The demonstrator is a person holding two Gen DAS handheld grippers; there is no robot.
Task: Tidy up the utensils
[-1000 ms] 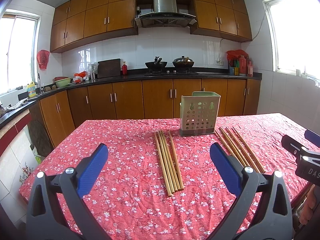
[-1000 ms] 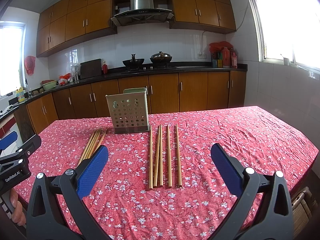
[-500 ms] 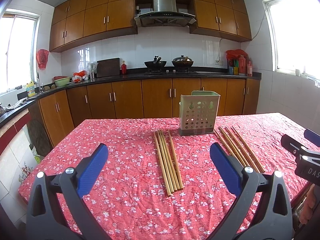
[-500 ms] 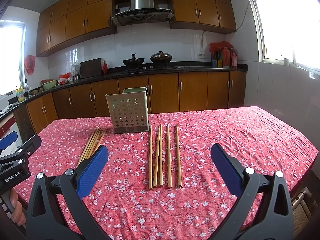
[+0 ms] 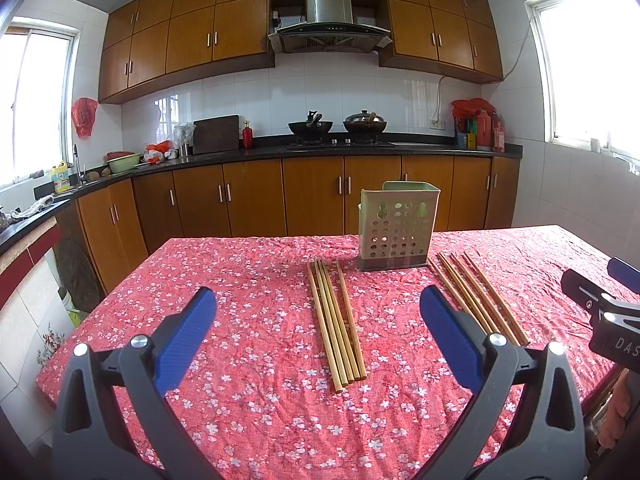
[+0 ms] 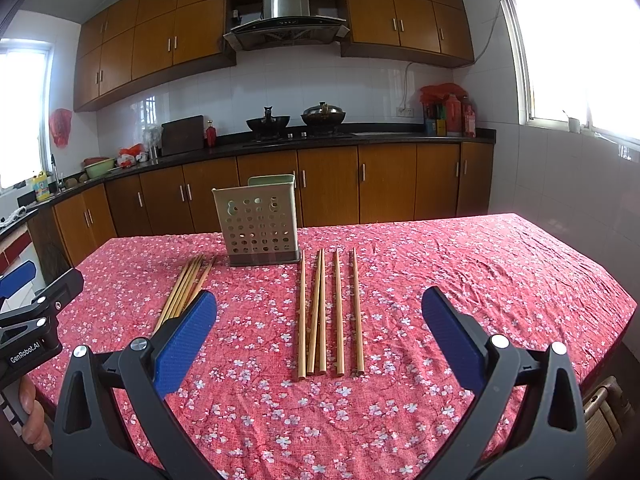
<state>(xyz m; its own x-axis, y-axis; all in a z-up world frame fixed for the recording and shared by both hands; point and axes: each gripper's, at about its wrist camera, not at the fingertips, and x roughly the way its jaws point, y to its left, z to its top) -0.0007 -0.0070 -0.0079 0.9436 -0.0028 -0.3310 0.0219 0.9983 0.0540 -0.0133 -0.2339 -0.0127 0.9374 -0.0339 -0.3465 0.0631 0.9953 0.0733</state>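
Over the floral tablecloth [image 5: 248,280], the left gripper [image 5: 318,316] hovers with fingers wide apart above a tight bundle of chopsticks [image 5: 336,320]. Behind stands the perforated utensil holder [image 5: 396,230]. Five spread chopsticks [image 6: 328,312] lie before the right gripper [image 6: 320,316], also spread, holding nothing.

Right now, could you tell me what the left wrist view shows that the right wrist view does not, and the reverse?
Only the left wrist view shows the open left gripper head-on, with the left chopsticks lying whole between its fingers, and the right gripper's black body at its right edge.

Only the right wrist view shows the open right gripper head-on, the right chopsticks spread straight ahead, and the table's far right corner.

Both share the holder, both chopstick groups, the red floral cloth and the stove.
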